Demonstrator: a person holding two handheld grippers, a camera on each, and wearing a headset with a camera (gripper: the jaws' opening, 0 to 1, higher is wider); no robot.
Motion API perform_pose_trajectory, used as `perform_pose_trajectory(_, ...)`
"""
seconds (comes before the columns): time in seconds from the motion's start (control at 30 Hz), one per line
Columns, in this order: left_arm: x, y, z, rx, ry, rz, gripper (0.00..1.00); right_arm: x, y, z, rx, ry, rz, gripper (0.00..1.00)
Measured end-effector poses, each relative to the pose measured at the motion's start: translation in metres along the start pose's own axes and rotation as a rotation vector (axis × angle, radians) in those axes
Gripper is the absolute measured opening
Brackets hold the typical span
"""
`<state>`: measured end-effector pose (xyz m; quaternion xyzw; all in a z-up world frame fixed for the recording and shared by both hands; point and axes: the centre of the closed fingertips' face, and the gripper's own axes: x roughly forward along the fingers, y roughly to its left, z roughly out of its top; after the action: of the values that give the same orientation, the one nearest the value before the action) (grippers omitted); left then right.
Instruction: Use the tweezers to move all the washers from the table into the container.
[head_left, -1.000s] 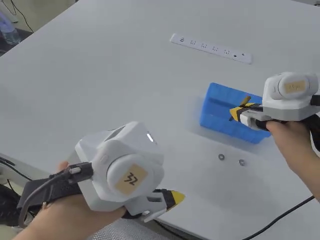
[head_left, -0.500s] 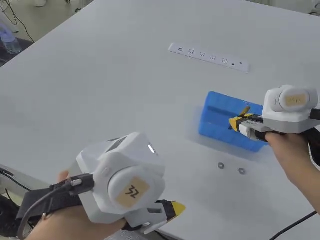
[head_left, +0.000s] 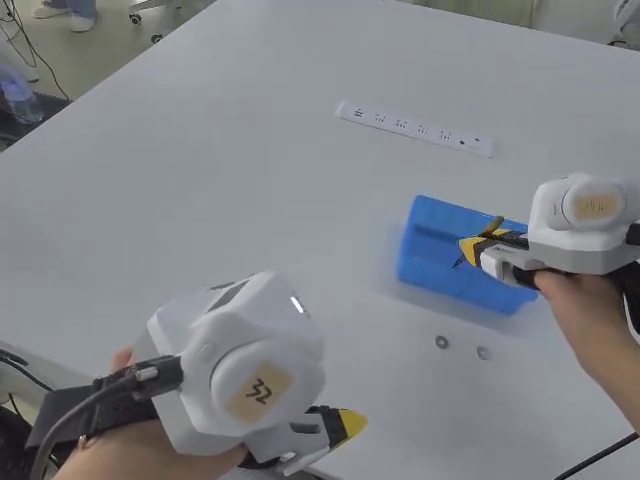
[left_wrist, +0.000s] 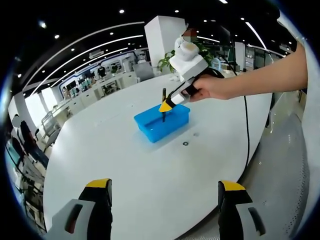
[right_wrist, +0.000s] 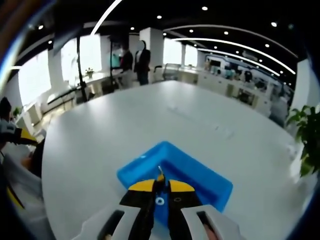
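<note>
While two washers (head_left: 442, 343) lie side by side on the white tabletop (head_left: 200, 180), slightly apart and near the front wall of the blue container (head_left: 440, 262), the tweezers (left_wrist: 163, 106) stand close to upright over that container, with their tips down inside its rim. Whether the tips touch the container's floor or carry a washer cannot be told.

The right claw (head_left: 468, 248) is closed on the tweezers. In the right gripper view its yellow-tipped jaws press together around the thin shaft. The shaft's point pokes out just above them, and the container's open corner lies directly beyond. In the left gripper view the right claw reaches in from the right above the container, held by a hand (left_wrist: 212, 89). A washer shows there as a small dark ring on the tabletop, on the near side of the container.

The left claw (head_left: 345, 423) is held low at the near edge of the tabletop, well apart from the container and the washers. The left gripper view shows its jaws standing wide apart with nothing between them.

A white power strip (head_left: 415, 130) lies on the tabletop beyond the container, apart from it. A dark cable (head_left: 600, 455) crosses the near right corner of the tabletop.
</note>
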<state>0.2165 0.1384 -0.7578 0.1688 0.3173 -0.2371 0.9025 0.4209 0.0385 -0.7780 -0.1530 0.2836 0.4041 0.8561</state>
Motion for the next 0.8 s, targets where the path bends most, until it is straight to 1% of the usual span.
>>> perform_pose_trajectory(0.13, -0.001, -0.001, 0.001, 0.006, -0.003, 0.001, 0.9, -0.005, -0.003, 0.009, -0.01, -0.02, -0.005, 0.04)
perform_pose_trajectory(0.27, -0.003, -0.001, 0.003, 0.007, -0.011, 0.005, 0.9, -0.016, 0.002, 0.02, -0.03, -0.039, -0.011, 0.04)
perform_pose_trajectory(0.4, -0.005, -0.001, 0.002, -0.007, -0.015, 0.007, 0.9, -0.023, 0.002, 0.025, -0.048, -0.053, -0.02, 0.04)
perform_pose_trajectory(0.47, -0.006, -0.001, 0.001, -0.006, -0.014, 0.008, 0.9, -0.027, 0.006, 0.03, -0.044, -0.063, -0.013, 0.04)
perform_pose_trajectory(0.53, -0.007, -0.002, 0.0, -0.003, -0.011, 0.008, 0.89, -0.034, 0.006, 0.032, -0.031, -0.075, -0.012, 0.04)
perform_pose_trajectory(0.6, -0.007, -0.002, 0.0, -0.005, -0.014, 0.01, 0.9, -0.036, 0.012, 0.035, -0.023, -0.08, -0.005, 0.04)
perform_pose_trajectory(0.67, -0.008, -0.002, 0.0, -0.008, -0.016, 0.011, 0.9, -0.041, 0.015, 0.039, -0.017, -0.097, 0.002, 0.05)
perform_pose_trajectory(0.8, -0.007, -0.002, 0.001, -0.01, -0.02, 0.012, 0.9, -0.048, 0.026, 0.038, -0.033, -0.103, 0.01, 0.05)
